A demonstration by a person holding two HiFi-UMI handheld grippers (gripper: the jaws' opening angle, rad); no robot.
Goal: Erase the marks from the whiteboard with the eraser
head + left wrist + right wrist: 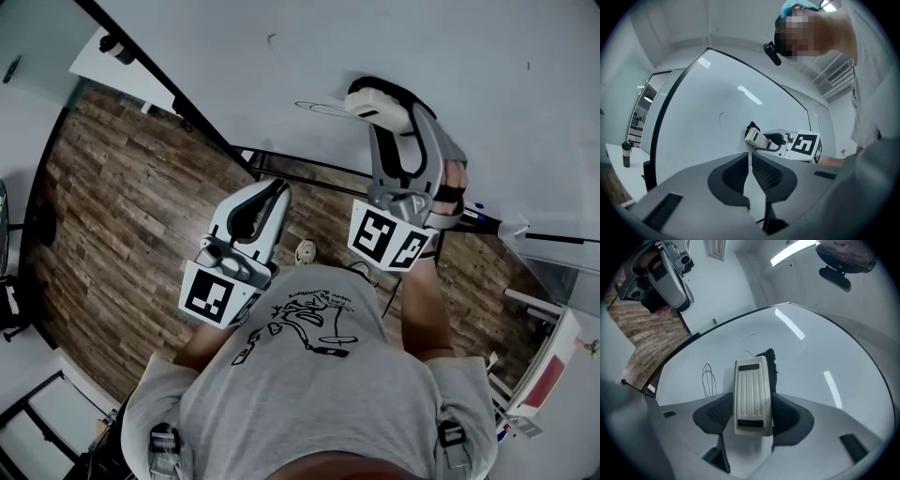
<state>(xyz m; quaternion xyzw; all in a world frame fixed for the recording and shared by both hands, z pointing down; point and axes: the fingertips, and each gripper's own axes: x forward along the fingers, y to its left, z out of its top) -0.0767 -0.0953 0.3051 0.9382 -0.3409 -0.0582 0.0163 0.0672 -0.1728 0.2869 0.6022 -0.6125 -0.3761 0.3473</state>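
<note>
The right tongs (752, 405) are pinched on the cream eraser (751, 380). Its black felt seems to be pressed on the whiteboard (820, 357), though the touch cannot be clearly seen. Thin looped marks (708, 378) are drawn just beside it. The left tongs (750, 161) are pressed together with nothing between them, and are held low near the shirt (319, 384). The right arm (417, 305) is stretched forward.

Right arm's stretched forward, right gripper (394, 108) up high, its fingers clamped on the eraser (751, 394). Left gripper (277, 189) hangs lower, close to the chest, fingers pressed together with nothing between them.
</note>
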